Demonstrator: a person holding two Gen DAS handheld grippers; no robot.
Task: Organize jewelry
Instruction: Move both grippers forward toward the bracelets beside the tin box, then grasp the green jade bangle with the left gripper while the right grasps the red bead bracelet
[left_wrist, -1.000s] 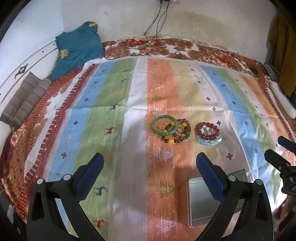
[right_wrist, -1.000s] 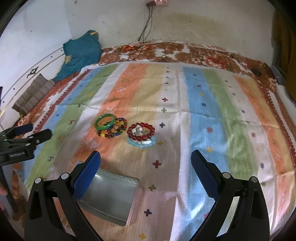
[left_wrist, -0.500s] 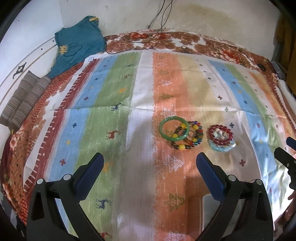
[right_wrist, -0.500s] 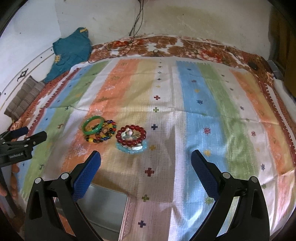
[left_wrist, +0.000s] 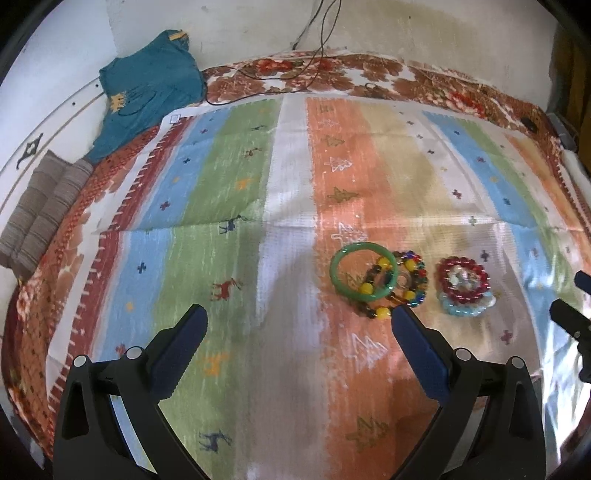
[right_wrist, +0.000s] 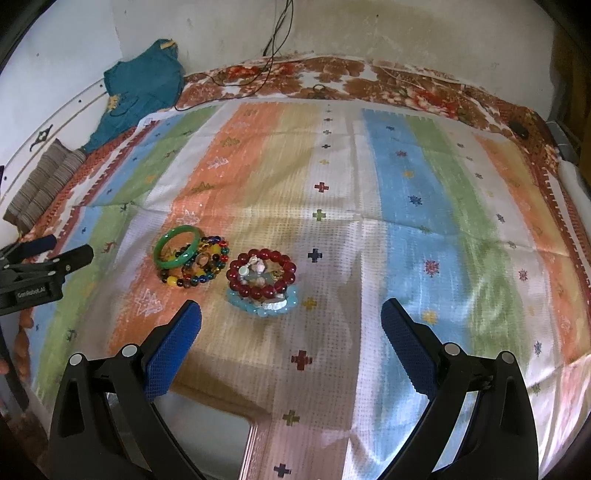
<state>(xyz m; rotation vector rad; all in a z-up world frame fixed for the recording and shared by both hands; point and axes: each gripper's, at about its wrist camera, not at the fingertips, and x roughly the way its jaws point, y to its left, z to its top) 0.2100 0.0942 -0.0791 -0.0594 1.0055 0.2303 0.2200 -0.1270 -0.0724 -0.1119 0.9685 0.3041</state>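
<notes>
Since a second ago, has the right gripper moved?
Yes. The right gripper has advanced toward the red bead bracelet; the metal tray now sits lower in view.

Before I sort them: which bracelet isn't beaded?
The green bangle, a smooth solid ring leaning on the multicoloured beaded bracelets; the red one is beaded.

Soft daylight, fisheye warp, slight blur

The left hand-held gripper (left_wrist: 299, 326) has a matte black, angular frame with triangular cut-outs and round silver screw heads near the finger roots. Its fingers (left_wrist: 177, 349) wear dark blue, finely textured pads. The right hand-held gripper (right_wrist: 291, 320) looks the same, its blue pads (right_wrist: 406, 350) showing a dotted grip. The left one's side bears white lettering, too small to read surely.
</notes>
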